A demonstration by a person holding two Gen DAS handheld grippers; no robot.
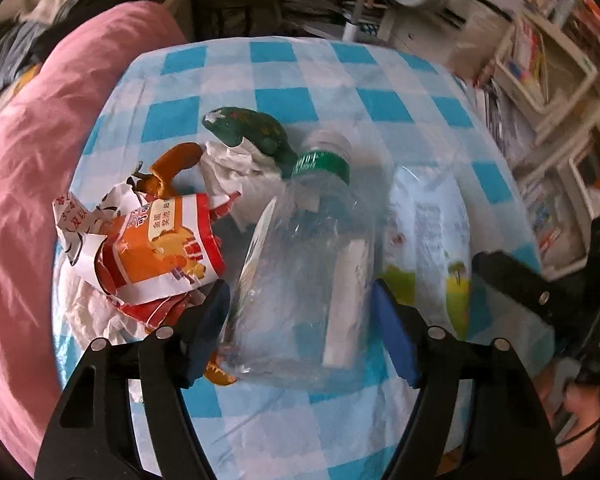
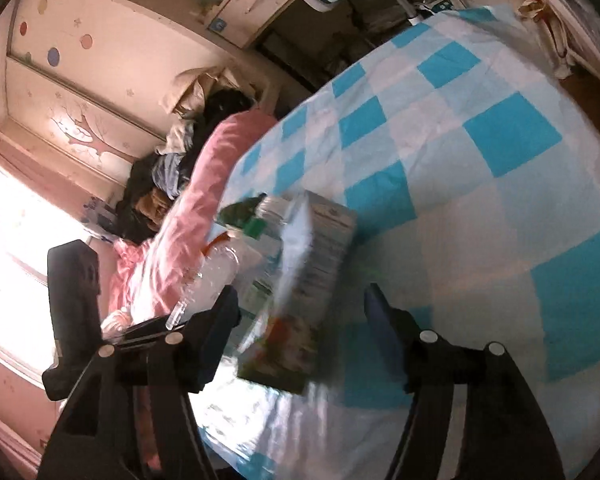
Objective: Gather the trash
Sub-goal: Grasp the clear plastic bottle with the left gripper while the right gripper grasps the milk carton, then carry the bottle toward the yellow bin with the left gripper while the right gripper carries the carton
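Observation:
In the left wrist view a clear plastic bottle (image 1: 308, 248) with a green cap lies on the blue-and-white checked cloth (image 1: 300, 80). My left gripper (image 1: 300, 286) straddles its lower half, its blue pads close beside both sides with no squeeze showing. To the bottle's right lies a white drink carton (image 1: 428, 240). In the right wrist view the same carton (image 2: 312, 264), blurred, sits between the open fingers of my right gripper (image 2: 300, 292), with gaps on both sides. The bottle (image 2: 216, 268) shows to its left.
A torn orange-and-red snack wrapper (image 1: 160, 252), crumpled white tissue (image 1: 236, 176), a green wrapper (image 1: 252, 132) and an orange scrap (image 1: 176, 164) lie left of the bottle. A pink quilt (image 1: 20, 200) borders the cloth on the left. Cluttered shelves (image 1: 540, 80) stand at right.

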